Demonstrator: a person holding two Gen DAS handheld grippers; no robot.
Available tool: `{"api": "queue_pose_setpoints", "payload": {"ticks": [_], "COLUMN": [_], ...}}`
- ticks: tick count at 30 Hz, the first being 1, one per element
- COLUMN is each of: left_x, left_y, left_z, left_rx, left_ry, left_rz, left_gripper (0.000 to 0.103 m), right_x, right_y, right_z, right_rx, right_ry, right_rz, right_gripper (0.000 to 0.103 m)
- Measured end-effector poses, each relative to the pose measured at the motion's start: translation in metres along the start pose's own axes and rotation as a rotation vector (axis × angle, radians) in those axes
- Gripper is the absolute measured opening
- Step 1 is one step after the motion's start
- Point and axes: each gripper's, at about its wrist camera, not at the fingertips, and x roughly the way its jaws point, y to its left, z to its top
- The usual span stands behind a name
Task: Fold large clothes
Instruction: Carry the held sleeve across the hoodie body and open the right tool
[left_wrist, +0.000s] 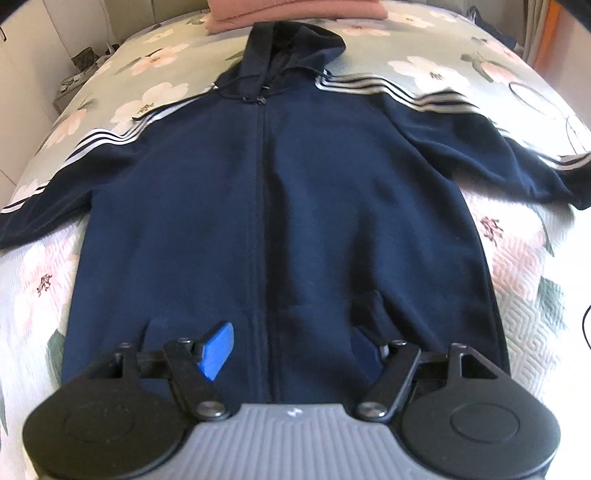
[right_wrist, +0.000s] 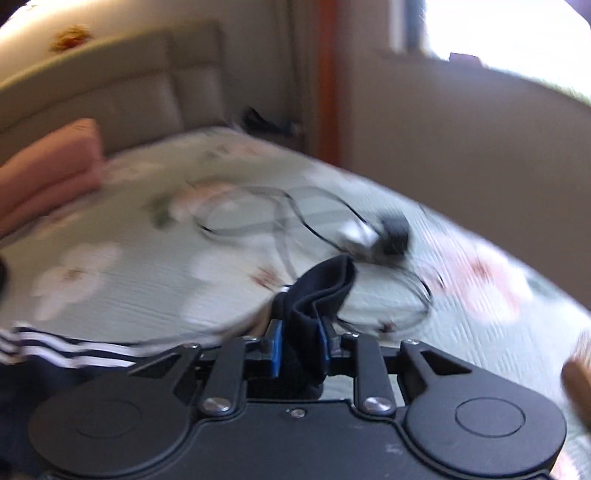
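Navy cuff between right claw pads

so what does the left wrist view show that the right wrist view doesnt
Only the left wrist view: the whole navy zip-up hoodie with white sleeve stripes spread flat, hood and zipper included, and the left tool open above its hem.

Only the right wrist view: the right tool shut on the hoodie's dark sleeve cuff, the small black and silver device at the end of the black cable, the beige padded headboard and the bright window.

Both: the floral quilted bedspread, the folded pink cloth pile and the black cable loops.
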Motion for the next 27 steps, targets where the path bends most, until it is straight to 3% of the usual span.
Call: {"api": "queue_pose_setpoints", "payload": {"ticks": [4,5,9,12,14,16,18,19,21,25,27], "left_x": [-0.003,-0.005,-0.007,-0.008,-0.005,-0.002,0.003,0.007,0.016,0.035,0.043], "left_y": [0.032,0.042,0.083,0.123,0.15,0.174,0.196,0.206,0.218,0.222,0.218], "left_z": [0.016,0.021,0.036,0.045,0.05,0.051,0.049,0.048,0.043,0.041,0.042], "left_rx": [-0.022,-0.013,0.002,-0.05,-0.075,-0.091,-0.101,-0.098,-0.084,-0.049,-0.047], "left_ry": [-0.036,-0.057,-0.108,-0.129,-0.134,-0.128,-0.12,-0.113,-0.103,-0.097,-0.099], "left_rz": [-0.003,0.018,0.077,0.07,0.08,0.09,0.077,0.068,0.053,0.042,0.029], "left_gripper": [0.068,0.064,0.061,0.061,0.062,0.062,0.064,0.064,0.065,0.065,0.065], "right_x": [-0.072,-0.089,-0.149,-0.174,-0.181,-0.18,-0.173,-0.166,-0.144,-0.091,-0.062], "right_y": [0.085,0.109,0.211,0.291,0.338,0.365,0.369,0.364,0.349,0.302,0.279], "right_z": [0.013,0.014,0.011,-0.004,-0.025,-0.049,-0.07,-0.079,-0.087,-0.081,-0.074], "right_rx": [-0.164,-0.2,-0.271,-0.311,-0.36,-0.415,-0.435,-0.444,-0.471,-0.413,-0.371], "right_ry": [-0.191,-0.233,-0.3,-0.252,-0.189,-0.118,-0.054,-0.032,0.003,0.061,0.115], "right_rz": [0.014,0.03,0.221,0.376,0.422,0.422,0.386,0.357,0.268,0.121,0.094], "right_gripper": [0.026,0.017,0.011,0.009,0.01,0.019,0.035,0.039,0.061,0.068,0.071]}}
